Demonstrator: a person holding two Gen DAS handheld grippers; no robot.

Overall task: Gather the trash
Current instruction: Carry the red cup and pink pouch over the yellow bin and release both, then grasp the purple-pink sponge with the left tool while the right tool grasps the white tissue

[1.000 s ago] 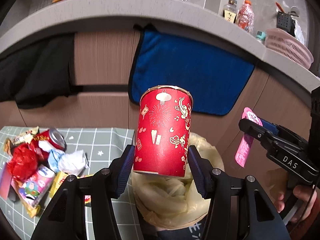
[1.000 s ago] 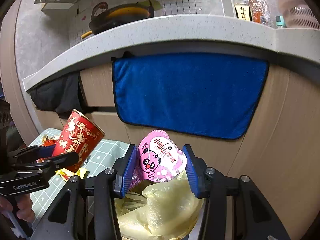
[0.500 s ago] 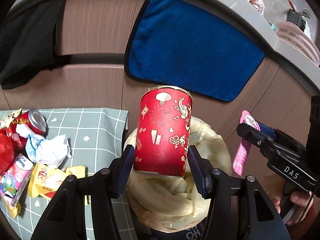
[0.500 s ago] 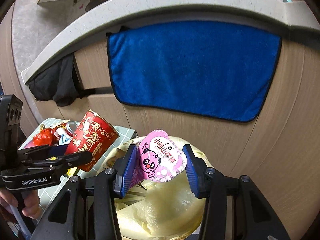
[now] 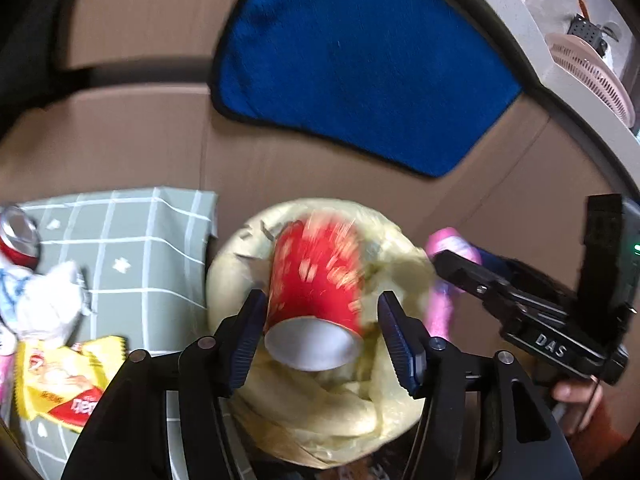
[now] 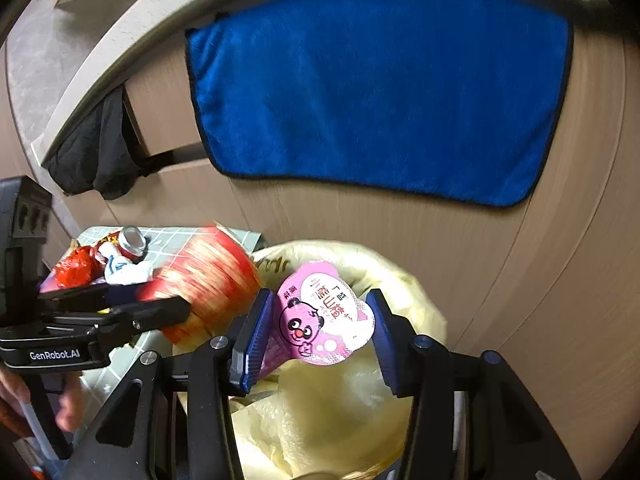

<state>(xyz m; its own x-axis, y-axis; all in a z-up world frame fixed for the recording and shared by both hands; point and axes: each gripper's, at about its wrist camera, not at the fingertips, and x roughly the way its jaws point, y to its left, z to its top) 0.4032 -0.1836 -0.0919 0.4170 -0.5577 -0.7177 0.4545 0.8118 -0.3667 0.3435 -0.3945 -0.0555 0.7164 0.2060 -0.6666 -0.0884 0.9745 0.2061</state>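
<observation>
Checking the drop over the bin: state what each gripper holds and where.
Left gripper: jaws opening, blurred red paper cup tipping free between them, no grip. Right gripper: pink panda-print wrapper clamped by its side edges above the yellow bin bag.

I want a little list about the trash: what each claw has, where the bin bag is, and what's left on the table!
left claw: opening; red paper cup between the pads, tipping over the bag, gap on the right side
right claw: shut on pink wrapper
bin bag: yellow, open, under both claws
table: soda can, white tissue, yellow snack packet
behind: blue towel
</observation>
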